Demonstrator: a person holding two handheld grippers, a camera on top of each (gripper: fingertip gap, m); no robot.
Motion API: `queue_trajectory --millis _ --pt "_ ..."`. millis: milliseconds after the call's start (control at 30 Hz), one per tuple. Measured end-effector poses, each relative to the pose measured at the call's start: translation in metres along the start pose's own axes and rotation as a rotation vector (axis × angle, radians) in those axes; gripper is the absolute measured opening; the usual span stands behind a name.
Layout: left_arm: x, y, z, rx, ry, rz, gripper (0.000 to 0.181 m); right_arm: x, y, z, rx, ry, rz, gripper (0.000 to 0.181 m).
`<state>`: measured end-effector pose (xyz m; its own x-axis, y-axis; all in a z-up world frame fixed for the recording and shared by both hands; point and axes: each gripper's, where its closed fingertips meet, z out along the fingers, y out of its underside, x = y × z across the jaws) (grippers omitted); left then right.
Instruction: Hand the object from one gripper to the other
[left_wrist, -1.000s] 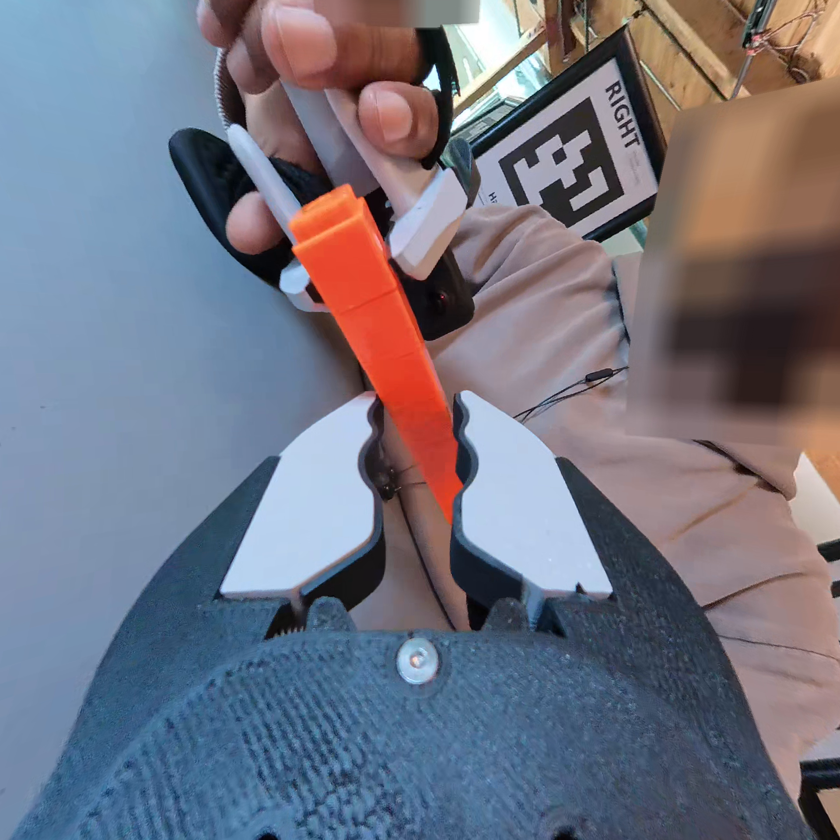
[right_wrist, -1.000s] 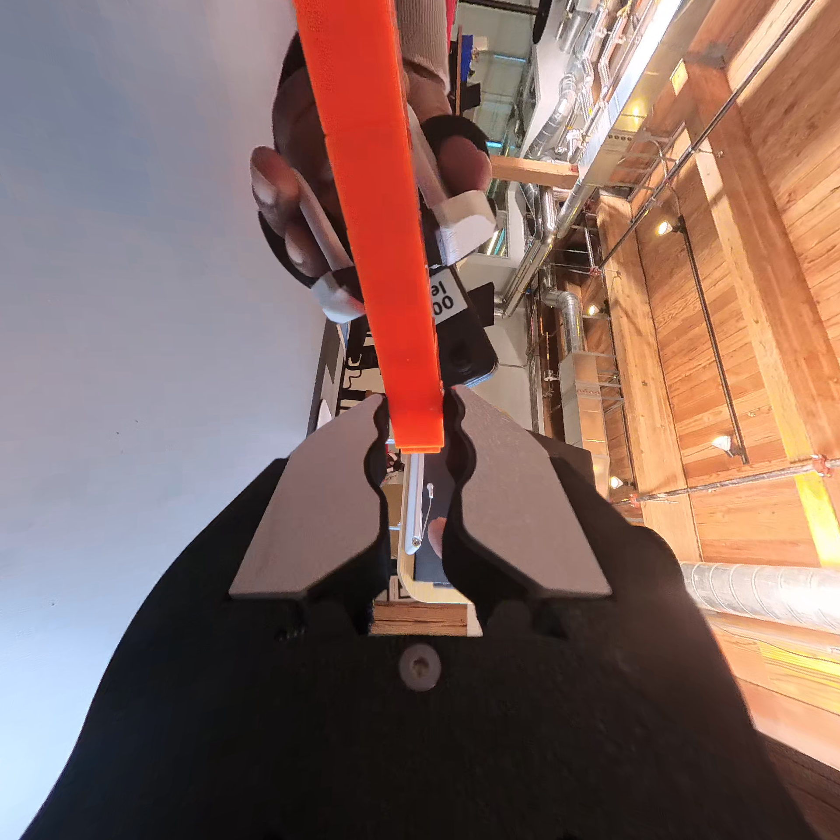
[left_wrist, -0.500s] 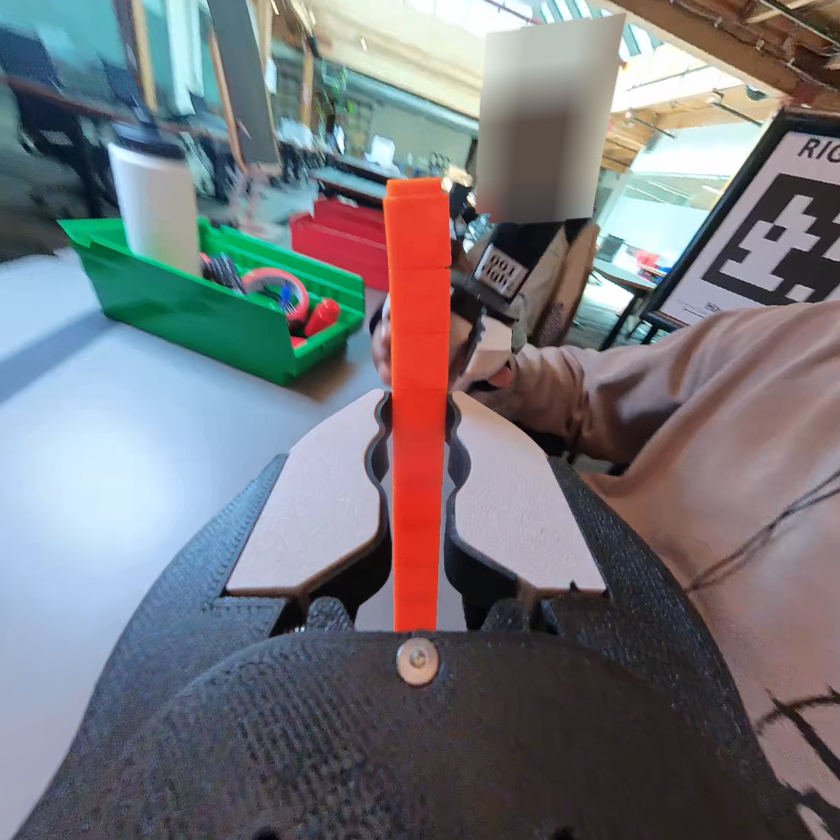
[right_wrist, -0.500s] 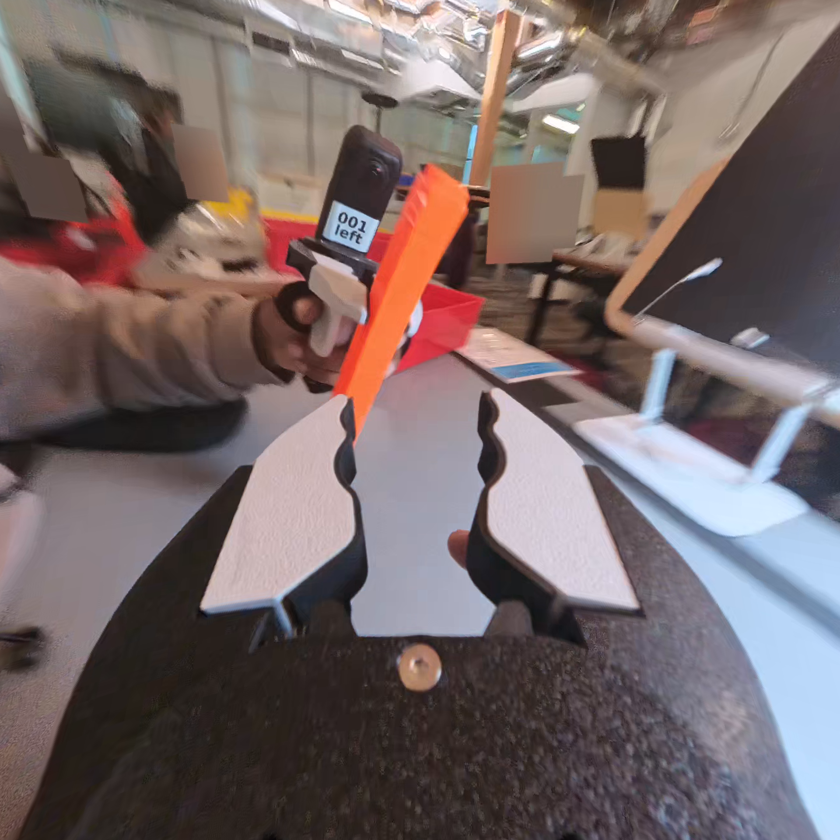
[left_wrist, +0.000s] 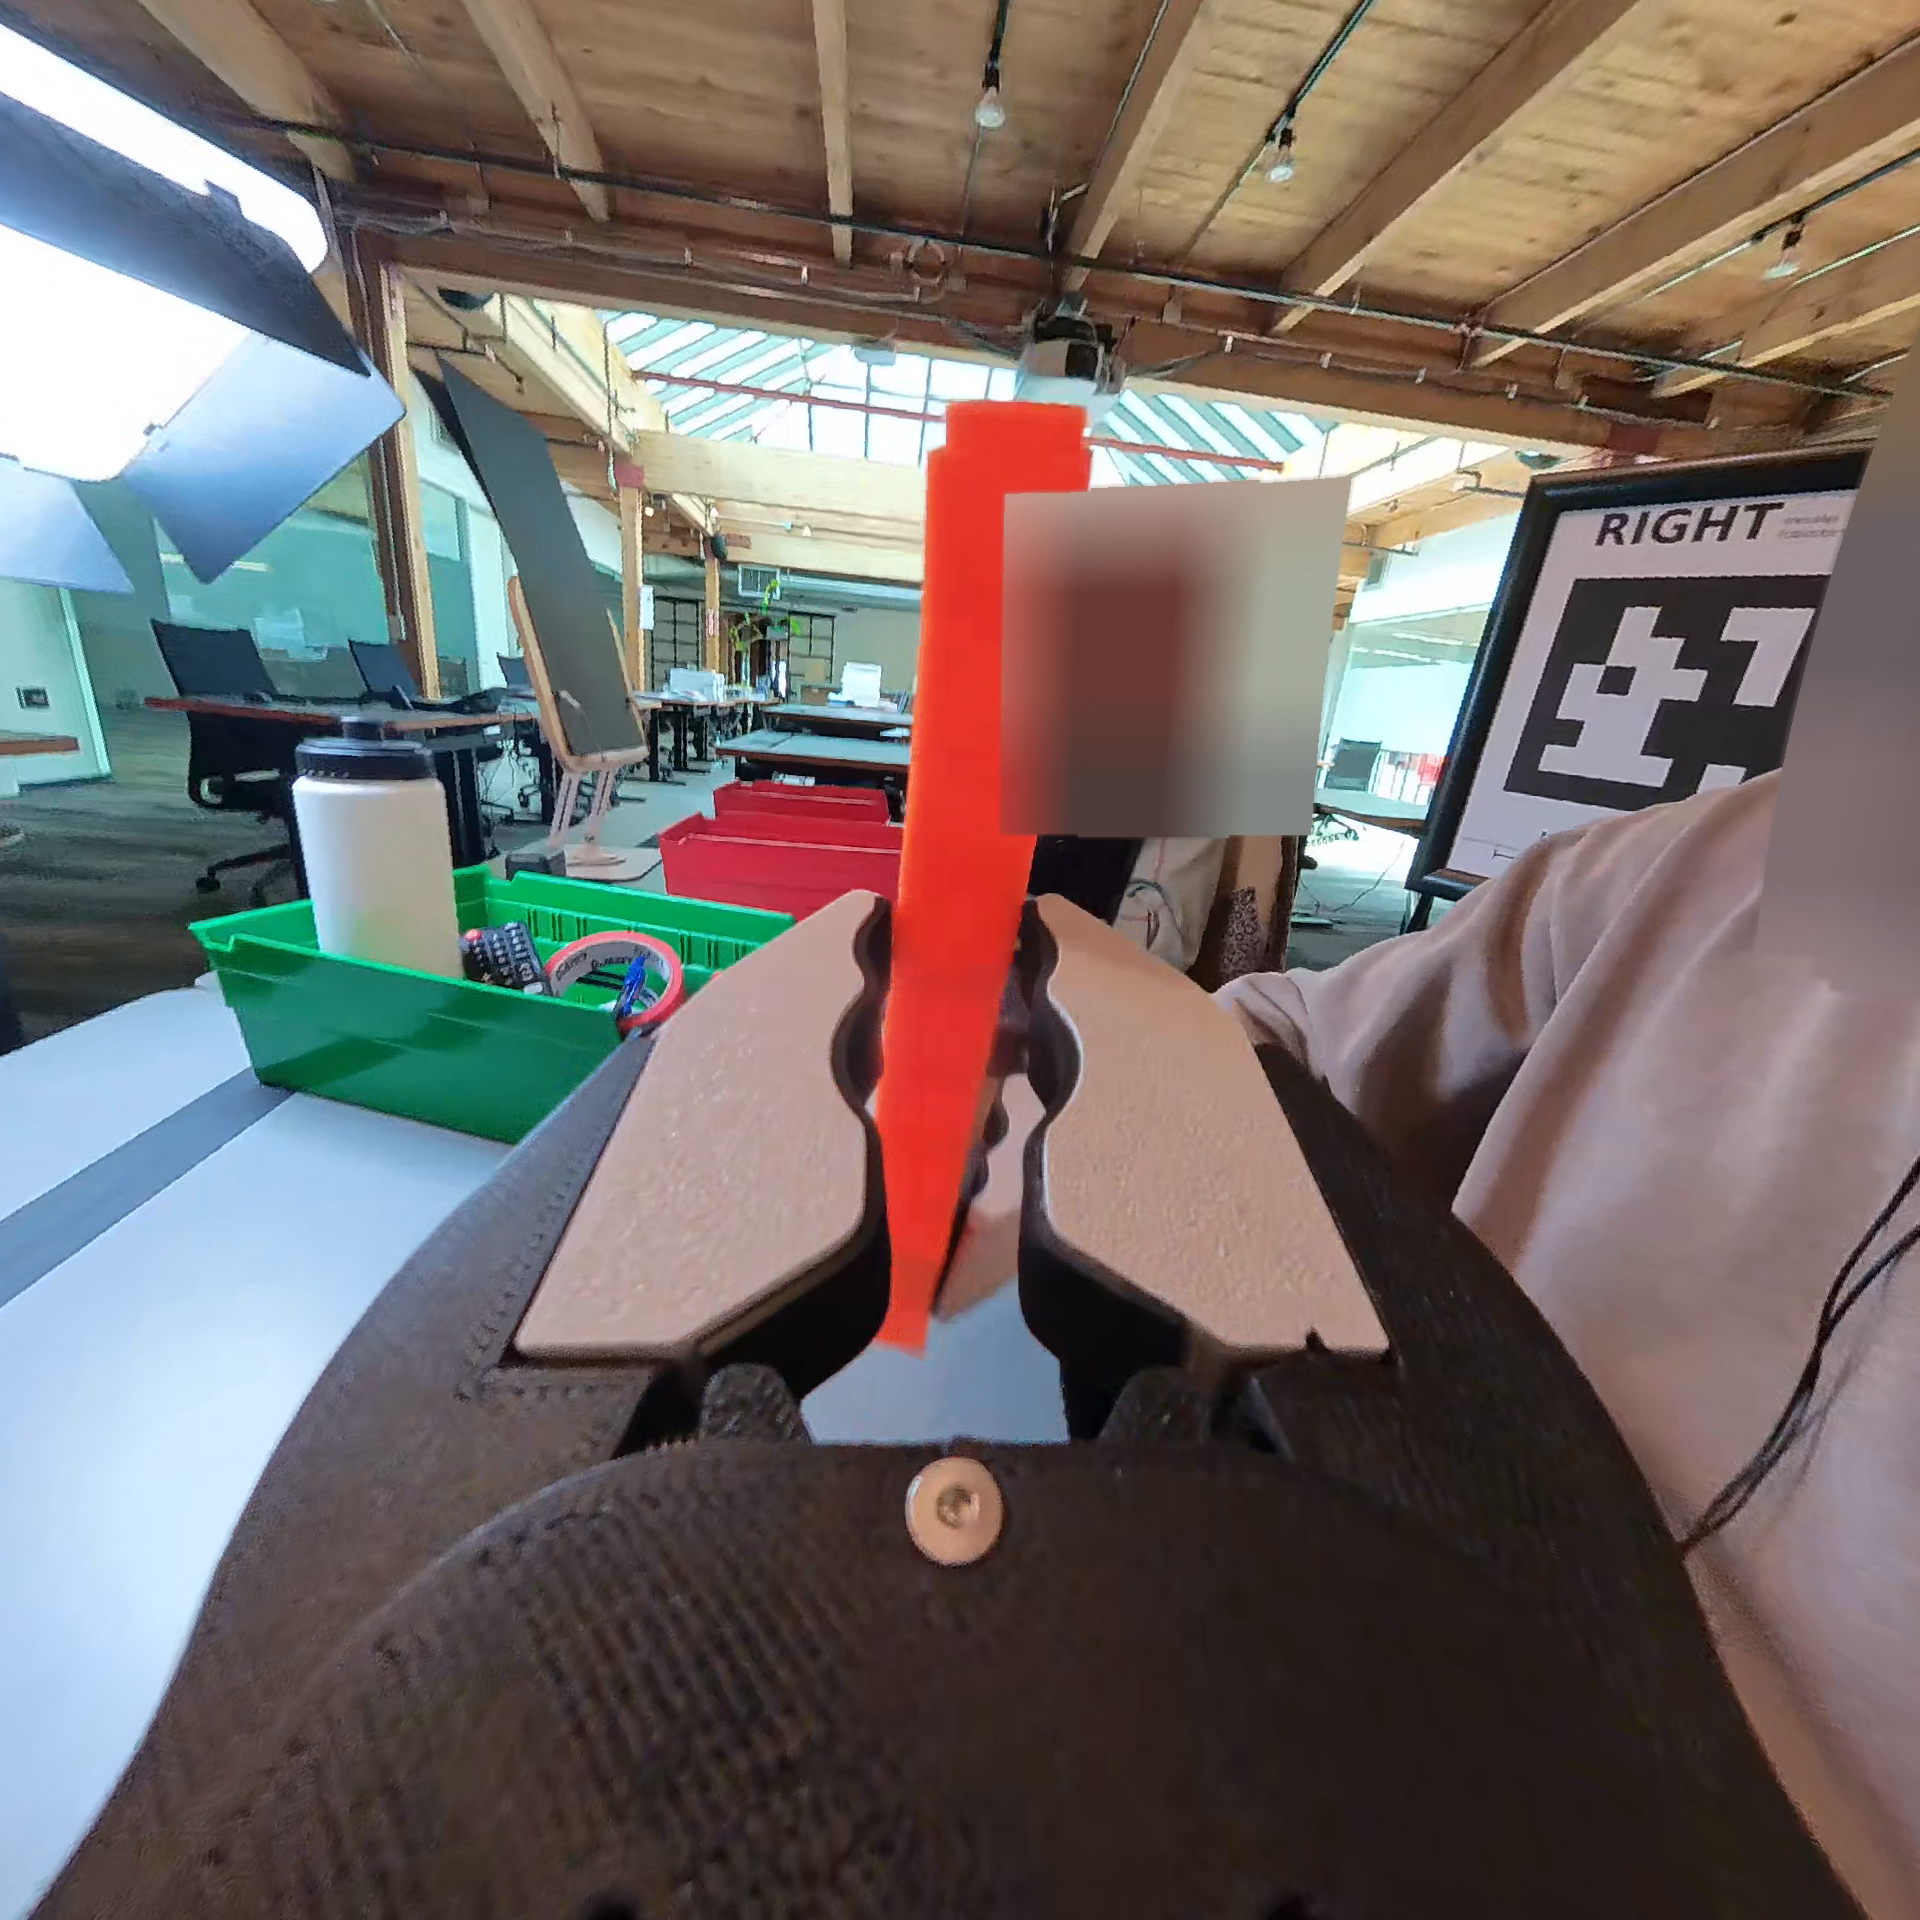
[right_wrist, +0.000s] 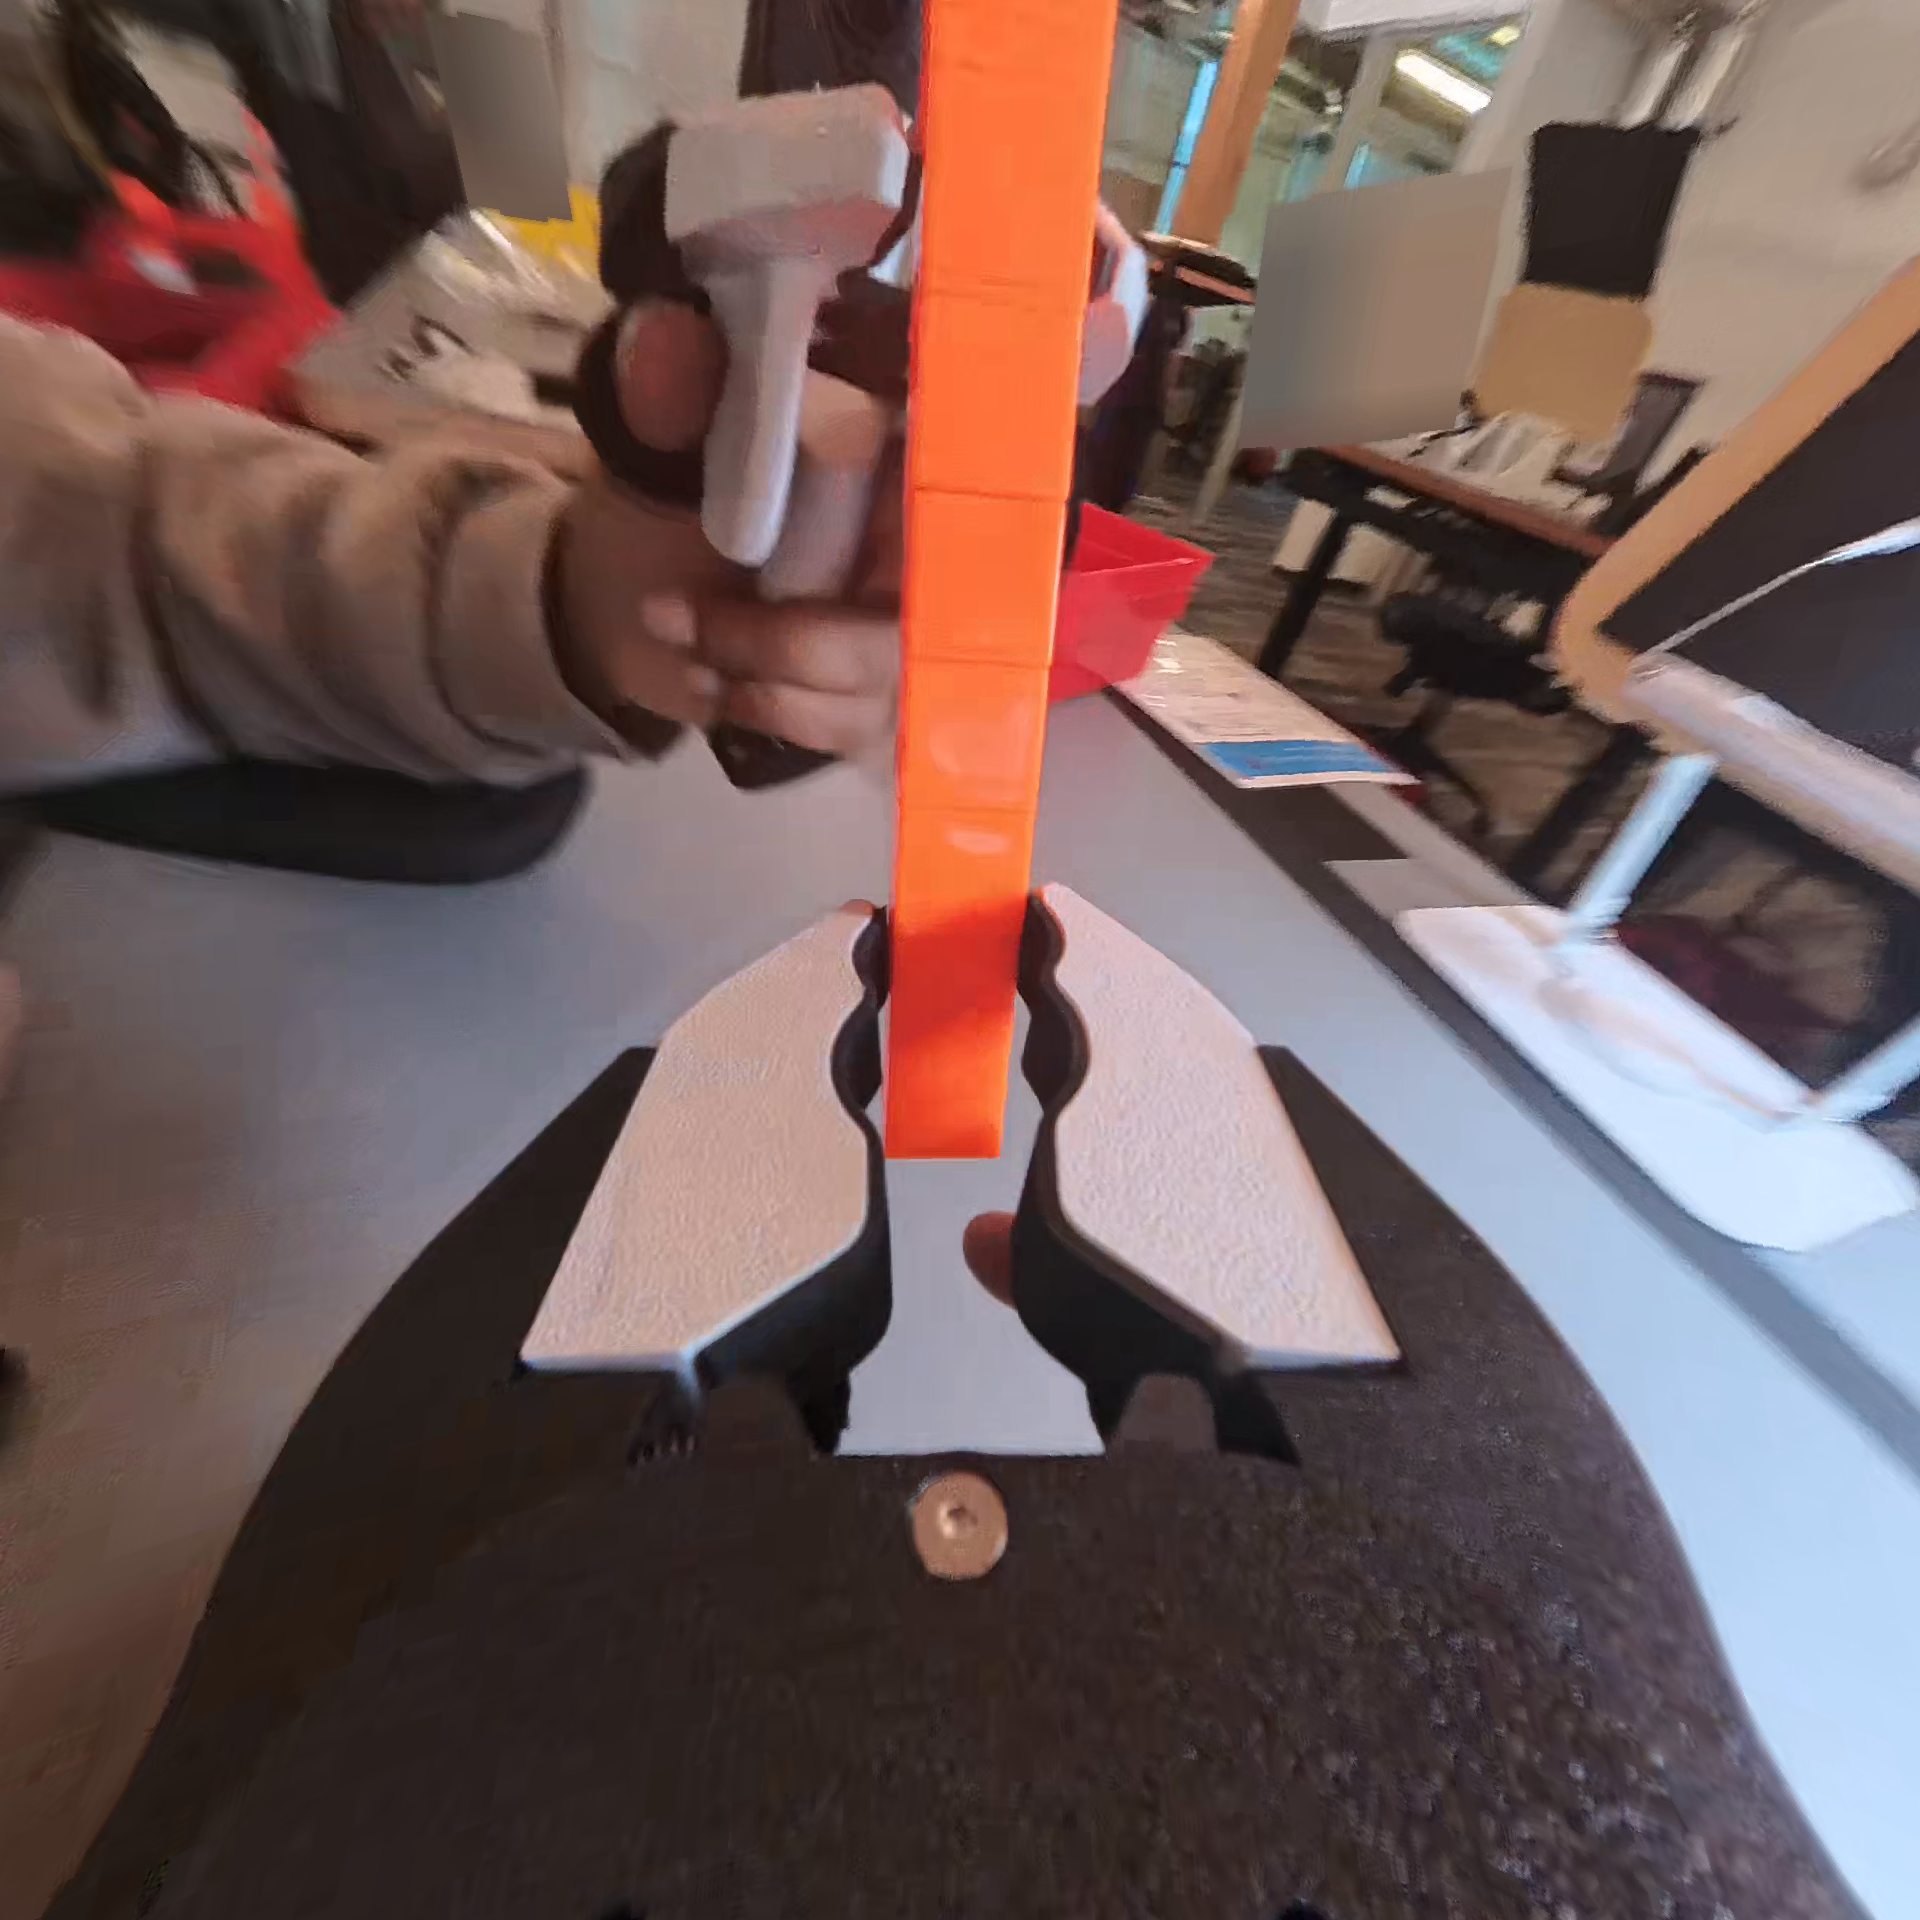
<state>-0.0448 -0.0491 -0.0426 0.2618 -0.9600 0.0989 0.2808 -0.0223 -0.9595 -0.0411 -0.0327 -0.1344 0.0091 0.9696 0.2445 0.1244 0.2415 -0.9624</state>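
A long orange bar (left_wrist: 987, 675) made of stacked segments stands upright between the fingertips of my left gripper (left_wrist: 958, 920), which is shut on it. In the right wrist view the same bar (right_wrist: 987, 520) runs up out of the top of the frame. My right gripper (right_wrist: 956, 914) is shut on its lower end. Both grippers hold the bar at once, above the grey table (right_wrist: 312, 1039). The hand (right_wrist: 727, 623) that holds the left gripper shows just behind the bar.
A green bin (left_wrist: 416, 1029) on the table's far left holds a white bottle (left_wrist: 374, 862) and a tape roll (left_wrist: 613, 966). Red bins (left_wrist: 779, 862) stand behind it. A framed marker board (left_wrist: 1662, 675) is at the right. A white stand (right_wrist: 1610, 1039) and a paper sheet (right_wrist: 1278, 727) lie at the table's right. Some 9 centimetres of space lies between my two pairs of fingers.
Half a second ago my right gripper was open beside the bar; it has now shut on the bar's end. The left gripper has kept its hold, and both grippers have tilted to level.
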Motion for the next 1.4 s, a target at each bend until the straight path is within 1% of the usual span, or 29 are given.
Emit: queue_trajectory --millis 100,200,267,333,400,467,600,633,700,767,800,833,867,900,933,967,1000,1067,1133,1200,1267,1333,1400 --pt "-0.015 -0.011 -0.016 -0.043 -0.045 0.013 0.036 0.034 0.01 -0.021 -0.102 0.154 -0.171 0.023" --pt "-0.031 -0.017 -0.033 -0.135 -0.148 0.145 0.04 0.059 0.018 -0.04 -0.216 0.265 -0.345 0.023" --pt "-0.04 -0.018 -0.043 -0.226 -0.228 0.251 0.041 0.072 0.025 -0.049 -0.32 0.332 -0.491 0.023" --pt "-0.047 -0.014 -0.05 -0.365 -0.306 0.364 0.04 0.078 0.03 -0.054 -0.383 0.366 -0.593 0.023" --pt "-0.056 0.001 -0.058 -0.551 -0.381 0.483 0.041 0.078 0.035 -0.053 -0.425 0.364 -0.651 0.023" --pt "-0.063 0.022 -0.062 -0.733 -0.429 0.608 0.044 0.076 0.042 -0.05 -0.486 0.356 -0.71 0.023" --pt "-0.076 0.082 -0.061 -1.066 -0.429 0.815 0.047 0.058 0.05 -0.037 -0.549 0.301 -0.767 0.023" --pt "-0.079 0.097 -0.059 -1.117 -0.412 0.859 0.047 0.051 0.049 -0.032 -0.531 0.273 -0.765 0.023" --pt "-0.082 0.12 -0.049 -1.14 -0.376 0.914 0.046 0.039 0.048 -0.026 -0.509 0.236 -0.751 0.023" --pt "-0.084 0.135 -0.04 -1.14 -0.348 0.948 0.046 0.029 0.044 -0.022 -0.487 0.215 -0.751 0.023" --pt "-0.085 0.139 -0.037 -1.137 -0.344 0.98 0.041 0.024 0.042 -0.02 -0.472 0.197 -0.743 0.023" --pt "-0.086 0.139 -0.036 -1.132 -0.343 1.02 0.025 0.019 0.041 -0.019 -0.464 0.182 -0.729 0.023" --pt "-0.086 0.138 -0.034 -1.125 -0.341 1.044 0.022 0.016 0.035 -0.018 -0.432 0.185 -0.718 0.023" --pt "-0.085 0.135 -0.033 -1.102 -0.343 1.038 0.022 0.013 0.028 -0.018 -0.383 0.182 -0.701 0.023" --pt "-0.083 0.132 -0.031 -1.068 -0.337 1.012 0.022 0.013 0.018 -0.02 -0.317 0.19 -0.654 0.027" --pt "-0.081 0.125 -0.03 -1.023 -0.342 0.98 0.022 0.012 0.004 -0.023 -0.233 0.178 -0.577 0.04" --pt "-0.081 0.117 -0.029 -0.963 -0.351 0.935 0.022 0.011 -0.009 -0.027 -0.153 0.146 -0.472 0.044" --pt "-0.076 0.099 -0.026 -0.79 -0.344 0.762 0.022 0.014 -0.034 -0.041 0.004 0.082 -0.253 0.053" --pt "-0.061 0.071 -0.018 -0.531 -0.276 0.516 0.022 0.027 -0.045 -0.053 0.107 0.07 -0.106 0.062" --pt "-0.046 0.036 -0.012 -0.254 -0.186 0.266 0.022 0.039 -0.037 -0.056 0.127 0.068 0.001 0.062" --pt "-0.036 0.006 -0.012 -0.032 -0.115 0.089 0.022 0.038 -0.027 -0.048 0.141 0.011 0.126 0.062" --pt "-0.032 -0.01 -0.014 0.125 -0.069 -0.044 0.022 0.025 -0.018 -0.034 0.146 -0.067 0.228 0.064" --pt "-0.028 -0.012 -0.013 0.209 -0.022 -0.151 0.022 0.009 -0.017 -0.02 0.167 -0.117 0.286 0.065"
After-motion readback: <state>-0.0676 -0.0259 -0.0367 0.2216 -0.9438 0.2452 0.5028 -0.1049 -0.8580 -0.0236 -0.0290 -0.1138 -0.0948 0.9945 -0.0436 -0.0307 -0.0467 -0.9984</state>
